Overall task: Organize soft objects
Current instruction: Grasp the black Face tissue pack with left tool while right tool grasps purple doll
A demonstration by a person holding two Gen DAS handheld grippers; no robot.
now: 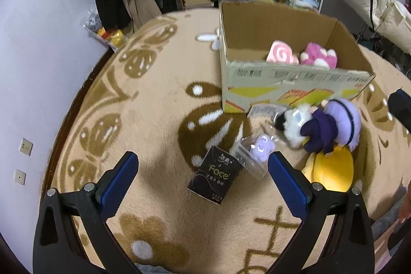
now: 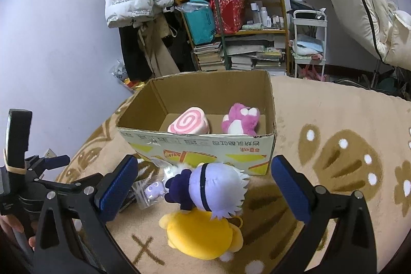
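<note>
1. My left claw point(image 1: 203, 179) is released, jaws spread wide and holding nothing, above a black tissue pack point(image 1: 215, 177) on the carpet point(image 1: 154, 99).
2. My right claw point(image 2: 203, 186) is also released, jaws either side of a purple-haired doll point(image 2: 213, 190).
3. The doll lies on a yellow plush point(image 2: 203, 235), just near of the cardboard box point(image 2: 205, 145).
4. In the box sit a pink swirl plush point(image 2: 188, 123) and a pink-and-white plush point(image 2: 241, 120).
</note>
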